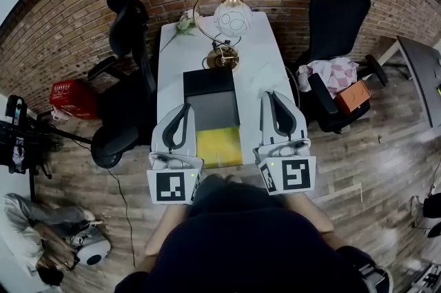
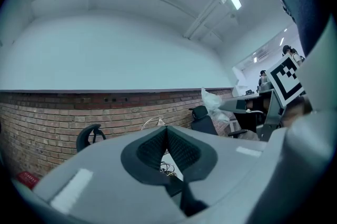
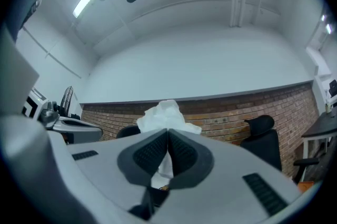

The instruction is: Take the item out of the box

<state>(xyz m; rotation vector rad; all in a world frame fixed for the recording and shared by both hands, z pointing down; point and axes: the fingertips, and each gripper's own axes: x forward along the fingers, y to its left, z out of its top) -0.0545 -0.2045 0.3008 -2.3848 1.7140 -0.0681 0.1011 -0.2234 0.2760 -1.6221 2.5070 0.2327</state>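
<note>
The table point(image 1: 265, 64) — near end hidden beneath the person point(image 1: 241, 243); yellow item point(image 1: 219, 147) in the box point(image 1: 209, 83) unidentifiable.

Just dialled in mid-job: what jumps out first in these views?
An open dark box lies mid-way along the white table, with a bright yellow item at its near end. The left tongs and right tongs, both shut and empty, flank it. A globe lamp stands at the table's far end.
</note>
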